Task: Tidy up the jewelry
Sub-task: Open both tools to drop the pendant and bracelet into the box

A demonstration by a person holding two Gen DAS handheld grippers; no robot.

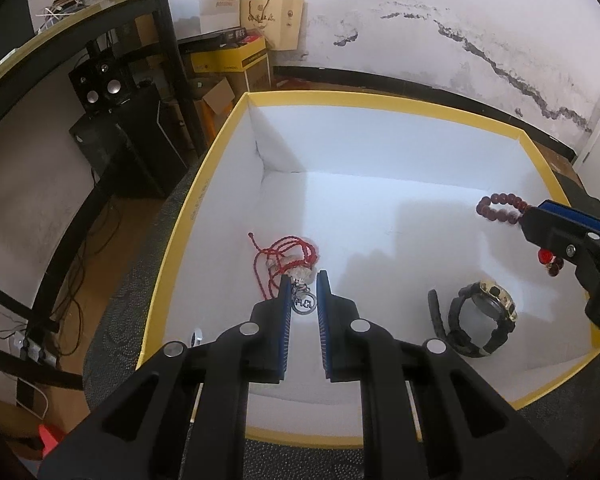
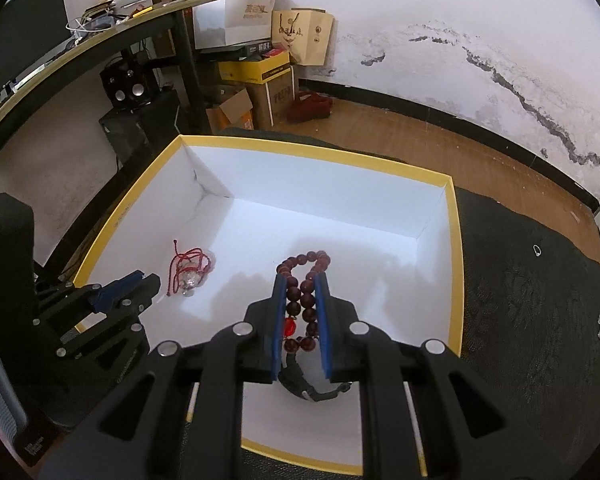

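Right wrist view: dark red bead bracelet (image 2: 305,280) was seen between right gripper (image 2: 300,280) pads, jaws parted slightly, grip loosened; whether pads were pressed on beads could not be told. Bracelet's long axis was run along fingers, toward far wall of yellow-rimmed box (image 2: 455,264), above black wristwatch (image 1: 480,320) near box's right edge. Left gripper (image 1: 303,278) was narrowly parted over silver pendant (image 1: 302,300) of red cord necklace (image 1: 284,252) near left edge; nothing was clamped.
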